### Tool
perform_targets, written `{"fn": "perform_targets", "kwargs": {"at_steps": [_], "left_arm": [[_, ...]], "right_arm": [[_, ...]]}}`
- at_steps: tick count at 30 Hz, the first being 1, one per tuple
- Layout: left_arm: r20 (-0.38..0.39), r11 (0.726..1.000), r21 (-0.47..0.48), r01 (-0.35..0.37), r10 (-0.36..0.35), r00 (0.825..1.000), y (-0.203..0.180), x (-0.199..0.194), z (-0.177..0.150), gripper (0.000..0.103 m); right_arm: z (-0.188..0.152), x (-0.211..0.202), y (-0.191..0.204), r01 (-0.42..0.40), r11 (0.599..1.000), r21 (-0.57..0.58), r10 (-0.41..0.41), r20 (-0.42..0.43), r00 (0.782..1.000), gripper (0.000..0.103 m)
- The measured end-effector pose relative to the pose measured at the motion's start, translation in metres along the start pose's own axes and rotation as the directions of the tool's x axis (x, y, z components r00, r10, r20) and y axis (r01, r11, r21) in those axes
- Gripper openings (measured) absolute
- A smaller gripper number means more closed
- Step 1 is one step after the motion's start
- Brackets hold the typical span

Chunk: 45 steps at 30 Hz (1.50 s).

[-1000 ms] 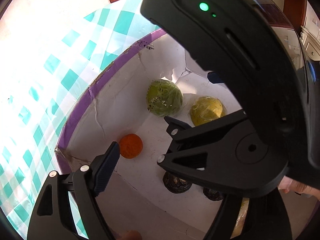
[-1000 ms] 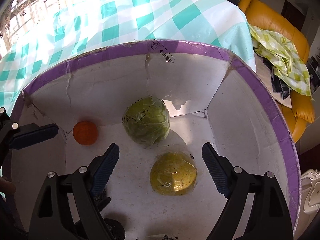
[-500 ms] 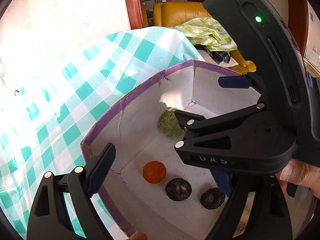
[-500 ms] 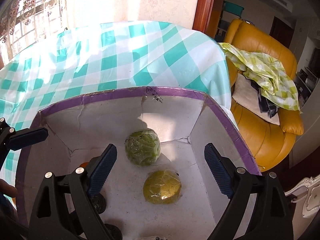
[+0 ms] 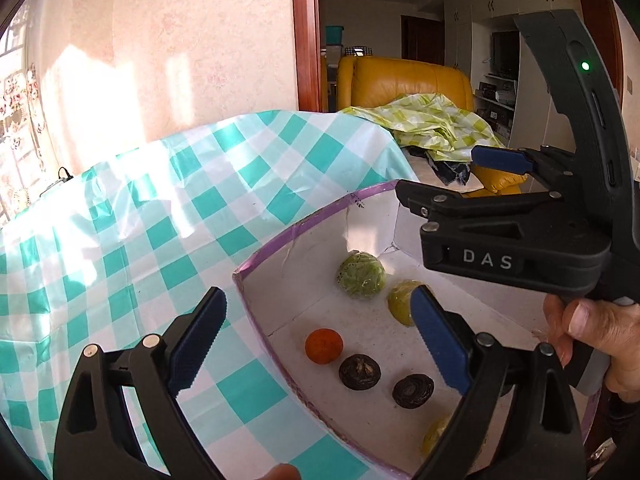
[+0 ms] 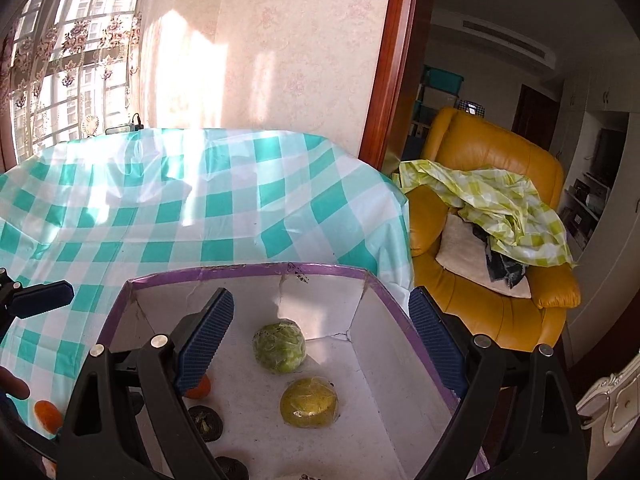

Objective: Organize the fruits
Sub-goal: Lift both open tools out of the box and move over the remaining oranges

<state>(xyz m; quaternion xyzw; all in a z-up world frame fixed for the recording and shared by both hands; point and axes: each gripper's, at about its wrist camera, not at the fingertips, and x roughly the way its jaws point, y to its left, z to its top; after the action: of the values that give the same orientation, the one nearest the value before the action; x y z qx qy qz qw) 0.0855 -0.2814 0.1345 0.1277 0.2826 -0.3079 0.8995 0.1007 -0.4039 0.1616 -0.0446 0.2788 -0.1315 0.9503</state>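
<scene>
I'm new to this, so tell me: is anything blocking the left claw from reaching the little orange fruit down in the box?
Nothing lies over the orange fruit, which sits uncovered on the box floor. But the left gripper, jaws open and empty, straddles the box's purple-edged left wall, one finger outside over the tablecloth, so that wall could catch it.

A yellowish fruit (image 5: 436, 436) near the box's near right corner is mostly hidden behind the left gripper's finger (image 5: 438, 338) (its kind unclear), and one dark fruit (image 6: 231, 469) is cut off by the right-wrist picture's bottom edge.
</scene>
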Motion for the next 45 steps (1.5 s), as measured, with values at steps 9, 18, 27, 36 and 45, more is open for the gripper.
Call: {"fn": "perform_targets", "kwargs": {"at_steps": [9,18,27,36,45], "left_arm": [[0.061,0.996,-0.079,-0.032,0.037,0.997,0.017,-0.052,-0.022,0.093],[0.078,0.987,-0.145,-0.062,0.074,0.994,0.043,-0.093,-0.049,0.093],[0.086,0.965,-0.228,-0.131,0.154,0.984,0.091,-0.132,-0.084,0.093],[0.066,0.944,-0.288,-0.159,0.185,0.981,0.12,-0.147,-0.125,0.091],[0.068,0.927,-0.316,-0.203,0.235,0.97,0.133,-0.151,-0.152,0.088]], "right_arm": [[0.002,-0.056,0.001,-0.034,0.998,0.044,0.03,0.098,0.995,0.087],[-0.003,-0.109,0.012,-0.122,0.991,0.047,0.113,0.168,0.979,0.087],[-0.028,-0.147,0.043,-0.223,0.974,0.028,0.214,0.193,0.958,0.087],[-0.057,-0.168,0.094,-0.298,0.952,-0.075,0.306,0.148,0.94,0.087],[-0.096,-0.17,0.143,-0.387,0.91,-0.15,0.399,0.057,0.915,0.087]]}}
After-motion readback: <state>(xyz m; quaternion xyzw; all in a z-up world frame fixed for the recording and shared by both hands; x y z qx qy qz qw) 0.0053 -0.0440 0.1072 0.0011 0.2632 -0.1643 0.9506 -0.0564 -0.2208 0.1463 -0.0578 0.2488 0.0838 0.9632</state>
